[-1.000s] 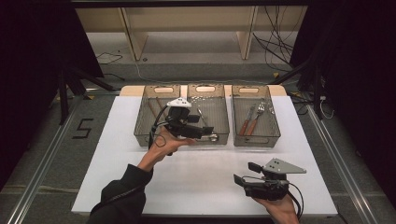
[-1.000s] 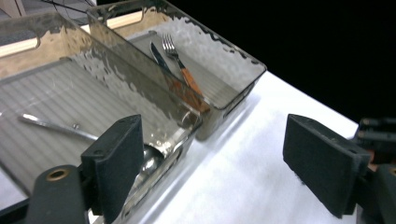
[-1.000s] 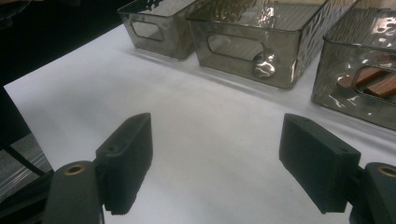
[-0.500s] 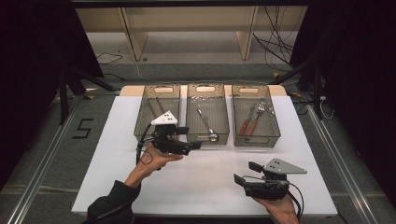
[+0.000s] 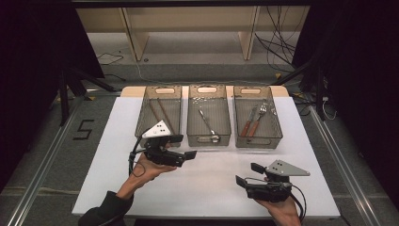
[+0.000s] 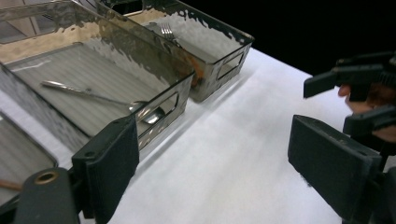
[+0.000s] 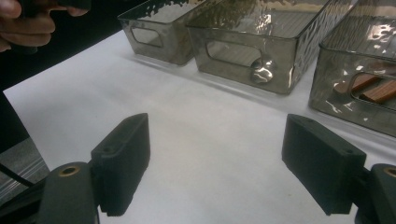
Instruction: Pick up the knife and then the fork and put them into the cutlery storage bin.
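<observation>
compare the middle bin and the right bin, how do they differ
The middle bin holds one all-metal spoon; the right bin holds two utensils with reddish-brown handles, at least one of them a fork. The spoon's bowl lies at the near wall, while the fork's tines point toward the far wall. Both bins are smoky translucent trays with cut-out handles, side by side on the white table.

Three bins at far edge of table (image 5: 207,188): smoky clear plastic, glossy, dimpled walls catching light. Middle bin (image 5: 209,136) holding polished metal spoon (image 6: 98,95), gleaming. Right bin (image 5: 258,139): steel fork (image 5: 261,112), reddish wood handles. Table showing matt white, paper-like. Left gripper (image 5: 184,147) pads (image 6: 114,163): matt black, finely textured.
</observation>
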### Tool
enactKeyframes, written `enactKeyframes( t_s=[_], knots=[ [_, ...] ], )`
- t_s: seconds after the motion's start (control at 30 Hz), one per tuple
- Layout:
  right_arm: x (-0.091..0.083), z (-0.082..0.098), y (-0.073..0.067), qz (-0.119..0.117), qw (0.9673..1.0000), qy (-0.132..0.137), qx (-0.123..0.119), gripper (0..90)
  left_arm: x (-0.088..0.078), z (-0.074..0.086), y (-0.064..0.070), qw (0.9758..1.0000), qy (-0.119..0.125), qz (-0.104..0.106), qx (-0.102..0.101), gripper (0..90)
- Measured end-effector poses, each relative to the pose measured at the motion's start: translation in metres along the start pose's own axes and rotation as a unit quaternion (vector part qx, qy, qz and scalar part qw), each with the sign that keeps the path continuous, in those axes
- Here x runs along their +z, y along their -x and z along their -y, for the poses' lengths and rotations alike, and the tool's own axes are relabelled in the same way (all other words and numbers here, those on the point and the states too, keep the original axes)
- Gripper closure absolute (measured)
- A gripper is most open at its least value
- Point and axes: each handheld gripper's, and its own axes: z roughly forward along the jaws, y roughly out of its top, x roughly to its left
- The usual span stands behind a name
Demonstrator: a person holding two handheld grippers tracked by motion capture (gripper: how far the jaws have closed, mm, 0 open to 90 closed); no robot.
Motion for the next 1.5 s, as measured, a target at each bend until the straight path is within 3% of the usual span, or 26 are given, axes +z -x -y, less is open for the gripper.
enactKeyframes(
  t_s=[0.1, 0.5, 0.83, 1.03, 1.17, 1.37, 1.5],
  knots=[
    [0.000, 0.000, 0.000, 0.000, 1.0000, 0.001, -0.001, 24.3, -0.006, 0.005, 0.001, 1.0000, 0.004, 0.000, -0.007, 16.1],
    [-0.001, 0.000, 0.000, 0.001, 1.0000, 0.007, -0.002, 24.4, -0.020, 0.026, 0.006, 0.9999, 0.013, 0.004, -0.001, 16.1],
    [-0.001, 0.001, -0.001, 0.001, 0.9999, 0.008, -0.007, 24.3, -0.035, 0.052, 0.002, 0.9996, 0.019, -0.017, -0.014, 16.1],
    [0.000, 0.001, -0.002, 0.007, 0.9999, 0.007, -0.014, 24.0, -0.040, 0.068, 0.004, 0.9994, 0.009, -0.031, -0.009, 15.7],
    [0.000, 0.001, -0.003, 0.008, 0.9998, 0.005, -0.018, 23.9, -0.043, 0.075, 0.004, 0.9994, 0.008, -0.032, -0.012, 15.6],
    [0.000, 0.002, -0.002, 0.009, 0.9998, 0.007, -0.016, 23.9, -0.049, 0.082, 0.002, 0.9986, 0.014, -0.038, -0.034, 15.6],
    [-0.001, 0.002, -0.001, 0.010, 0.9998, 0.008, -0.016, 23.9, -0.051, 0.084, 0.002, 0.9984, 0.015, -0.045, -0.031, 15.6]
  ],
)
